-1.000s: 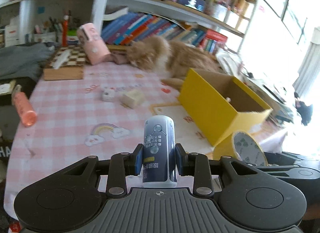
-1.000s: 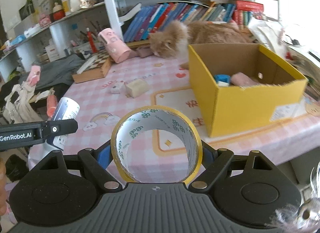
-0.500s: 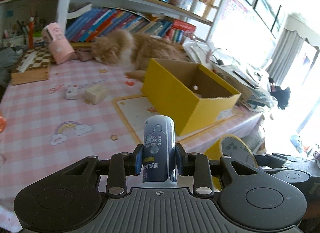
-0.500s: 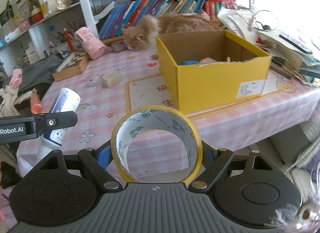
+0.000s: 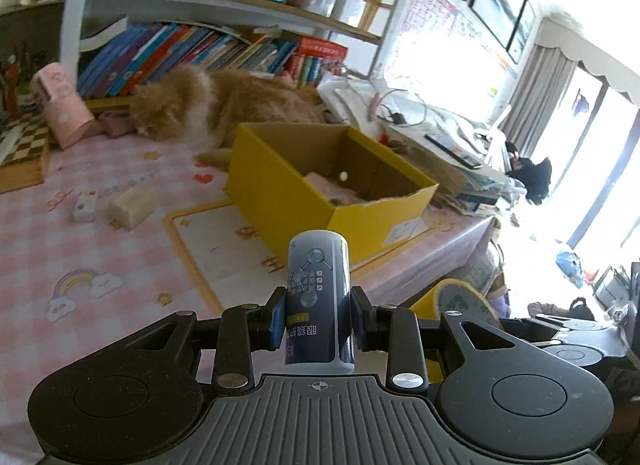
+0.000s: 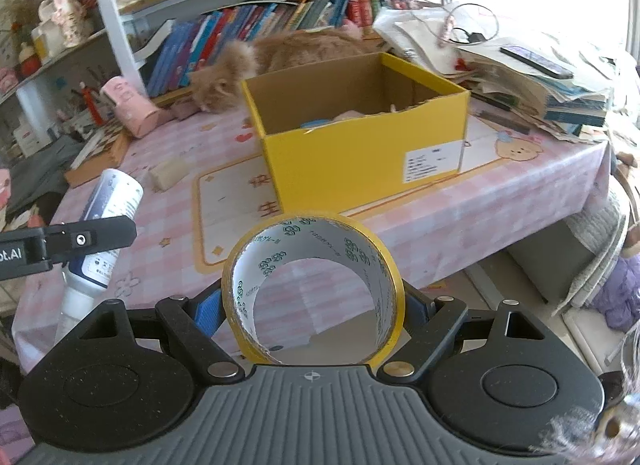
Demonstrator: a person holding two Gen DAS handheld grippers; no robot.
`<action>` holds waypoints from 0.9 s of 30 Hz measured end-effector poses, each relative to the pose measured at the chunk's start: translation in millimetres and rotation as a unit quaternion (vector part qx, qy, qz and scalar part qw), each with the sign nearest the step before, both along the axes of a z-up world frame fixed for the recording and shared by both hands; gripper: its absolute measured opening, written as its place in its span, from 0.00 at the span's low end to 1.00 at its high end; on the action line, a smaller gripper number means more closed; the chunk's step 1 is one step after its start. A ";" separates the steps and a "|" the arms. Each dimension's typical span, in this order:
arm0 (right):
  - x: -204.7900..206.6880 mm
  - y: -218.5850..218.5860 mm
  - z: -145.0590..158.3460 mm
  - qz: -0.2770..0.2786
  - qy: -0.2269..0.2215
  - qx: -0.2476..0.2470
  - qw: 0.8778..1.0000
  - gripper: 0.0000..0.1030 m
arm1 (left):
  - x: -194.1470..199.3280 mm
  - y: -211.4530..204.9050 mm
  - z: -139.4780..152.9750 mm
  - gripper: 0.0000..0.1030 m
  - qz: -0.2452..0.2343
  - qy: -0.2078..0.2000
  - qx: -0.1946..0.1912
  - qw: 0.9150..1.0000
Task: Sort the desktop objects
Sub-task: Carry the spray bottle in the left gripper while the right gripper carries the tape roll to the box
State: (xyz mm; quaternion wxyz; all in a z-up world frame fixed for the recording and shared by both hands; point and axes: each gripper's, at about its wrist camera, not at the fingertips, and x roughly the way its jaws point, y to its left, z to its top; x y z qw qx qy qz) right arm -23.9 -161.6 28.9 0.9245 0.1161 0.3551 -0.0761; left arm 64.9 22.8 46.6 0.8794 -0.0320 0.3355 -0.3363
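A desk draped in a pink checked tablecloth (image 6: 520,201) carries an open yellow cardboard box (image 6: 360,157), which already holds a few pale and blue items on its floor; a ginger cat (image 5: 208,105) dozes just behind the box, against a shelf of books. Off the near edge of the desk, both loads are in the air. The right gripper (image 6: 312,305) has its jaws spread wide and pressed against the outer sides of a yellow-edged roll of clear packing tape (image 6: 312,293), held upright with its hole facing the camera. The left gripper (image 5: 318,321) has its jaws drawn nearly together on a dark blue cylindrical bottle with a white end and printed label (image 5: 318,297), gripped around its middle. The step in hand appears to be the carry toward the box, with neither item yet over its rim. The next move would call for bringing each gripper above the opening and releasing clear of the near wall and of the cat. A cream rectangular block (image 5: 130,207) and a small white box (image 5: 85,207) lie unsorted on the cloth.
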 end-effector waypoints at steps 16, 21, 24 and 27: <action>24.5 -45.9 3.5 -0.014 -0.006 0.016 1.000 0.80 | 24.4 -54.6 23.9 0.30 -0.024 -0.040 -0.003 0.999; 44.9 -59.2 19.8 0.000 -0.035 0.006 0.999 0.80 | 42.4 -72.2 35.1 0.30 -0.016 -0.063 -0.008 0.998; 60.6 -70.0 29.3 0.011 -0.054 0.000 0.998 0.80 | 54.0 -83.1 40.8 0.30 -0.008 -0.077 -0.009 0.997; 78.7 -82.1 38.2 0.025 -0.073 -0.008 0.997 0.80 | 66.8 -95.3 44.9 0.30 0.003 -0.087 -0.007 0.996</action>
